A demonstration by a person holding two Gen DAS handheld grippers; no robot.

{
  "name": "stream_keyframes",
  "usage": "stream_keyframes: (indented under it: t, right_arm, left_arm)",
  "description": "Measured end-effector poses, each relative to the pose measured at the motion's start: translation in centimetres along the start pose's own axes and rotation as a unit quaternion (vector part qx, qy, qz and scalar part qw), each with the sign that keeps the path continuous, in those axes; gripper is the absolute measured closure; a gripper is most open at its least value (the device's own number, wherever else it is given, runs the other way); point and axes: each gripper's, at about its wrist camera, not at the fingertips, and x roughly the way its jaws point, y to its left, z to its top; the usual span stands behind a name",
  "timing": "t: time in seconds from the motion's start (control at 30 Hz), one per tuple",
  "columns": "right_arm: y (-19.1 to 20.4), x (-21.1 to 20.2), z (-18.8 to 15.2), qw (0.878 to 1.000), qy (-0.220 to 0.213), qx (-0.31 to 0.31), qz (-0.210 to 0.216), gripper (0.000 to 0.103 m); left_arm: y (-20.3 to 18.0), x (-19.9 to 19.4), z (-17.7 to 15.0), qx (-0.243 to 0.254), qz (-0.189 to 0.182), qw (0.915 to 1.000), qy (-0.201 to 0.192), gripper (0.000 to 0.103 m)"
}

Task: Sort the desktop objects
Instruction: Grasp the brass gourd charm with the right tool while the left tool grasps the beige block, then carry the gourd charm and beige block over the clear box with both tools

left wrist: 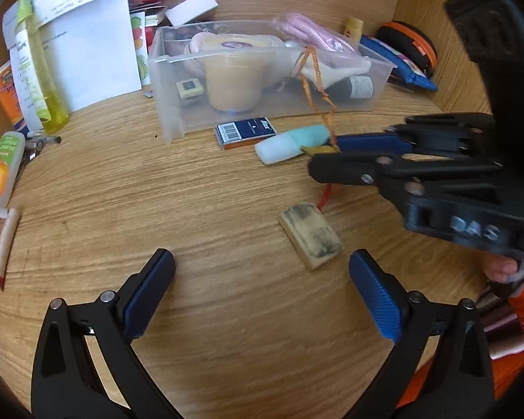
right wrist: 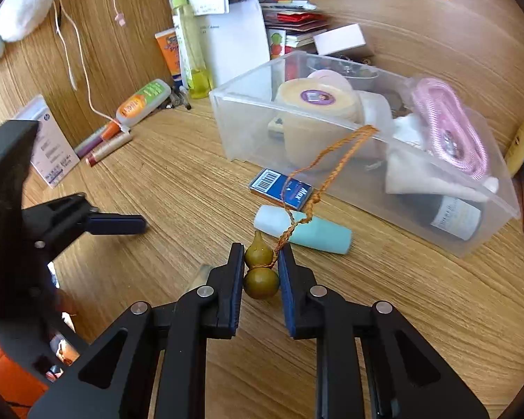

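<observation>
My right gripper (right wrist: 261,255) is shut on a small olive gourd charm (right wrist: 261,272). Its orange braided cord (right wrist: 335,160) loops up over the rim of the clear plastic bin (right wrist: 248,129). In the left wrist view the right gripper (left wrist: 323,155) comes in from the right and the cord (left wrist: 312,76) hangs above it. My left gripper (left wrist: 262,269) is open and empty above the wooden desk. A dirty eraser (left wrist: 311,234) lies just ahead, nearer its right finger. A mint highlighter (right wrist: 302,230) and a blue staple box (right wrist: 281,188) lie in front of the bin.
The bin holds a tape roll (right wrist: 318,101), a pink cable (right wrist: 450,129), a cloth and a dark bottle (right wrist: 450,216). Glue bottle (right wrist: 143,103), yellow bottle (right wrist: 188,42), papers, pens and booklets crowd the left and back. Pouches (left wrist: 401,59) lie at the right wall.
</observation>
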Motion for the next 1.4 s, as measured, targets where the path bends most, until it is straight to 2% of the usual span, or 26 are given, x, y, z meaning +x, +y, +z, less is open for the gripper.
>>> stream_keyframes:
  t: [0.13, 0.23, 0.3, 0.5, 0.6, 0.67, 0.73, 0.97, 1.1, 1.4]
  right_arm:
    - [-0.7, -0.4, -0.8, 1.000, 0.001, 0.009, 0.009, 0.086]
    - [-1.4, -0.8, -1.2, 1.000, -0.005, 0.016, 0.004, 0.086]
    - [-2.1, -1.2, -1.4, 1.000, -0.014, 0.027, 0.000, 0.086]
    - [-4.7, -2.4, -1.5, 0.997, -0.034, 0.066, -0.002, 0.085]
    - [-5.6, -2.9, -1.7, 0.996, -0.042, 0.073, -0.002, 0.085]
    - [-5.8, -3.2, -1.7, 0.996, -0.048, 0.078, -0.003, 0.085]
    - [-6.2, -3.5, -1.8, 0.995, -0.055, 0.082, 0.001, 0.085]
    - [-6.4, -4.3, -1.3, 0.994, -0.073, 0.084, 0.013, 0.085]
    - [-6.6, -4.8, -0.6, 0.992, -0.087, 0.086, 0.013, 0.085]
    - [-7.9, -6.5, 1.4, 0.988, -0.123, 0.092, 0.010, 0.085]
  left_arm:
    - [-1.2, 0.7, 0.7, 0.022, -0.001, 0.9997, 0.010, 0.002]
    - [-1.4, 1.1, 0.9, 0.012, 0.022, 0.9997, 0.001, 0.002]
    - [-1.6, 1.2, 0.9, 0.007, 0.033, 0.9994, -0.007, 0.006]
    - [-2.3, 1.0, 1.1, 0.008, 0.044, 0.9987, -0.023, 0.032]
    - [-2.2, 1.0, 1.4, -0.002, 0.056, 0.9980, -0.030, 0.051]
    - [-2.0, 1.0, 1.6, -0.016, 0.067, 0.9971, -0.033, 0.071]
    - [-1.6, 1.1, 1.9, -0.029, 0.077, 0.9960, -0.034, 0.080]
    - [-0.9, 1.1, 2.0, -0.046, 0.087, 0.9945, -0.035, 0.080]
    - [-0.3, 0.6, 2.5, -0.060, 0.079, 0.9939, -0.046, 0.080]
    - [0.6, -2.4, 4.5, -0.068, 0.090, 0.9877, -0.108, 0.080]
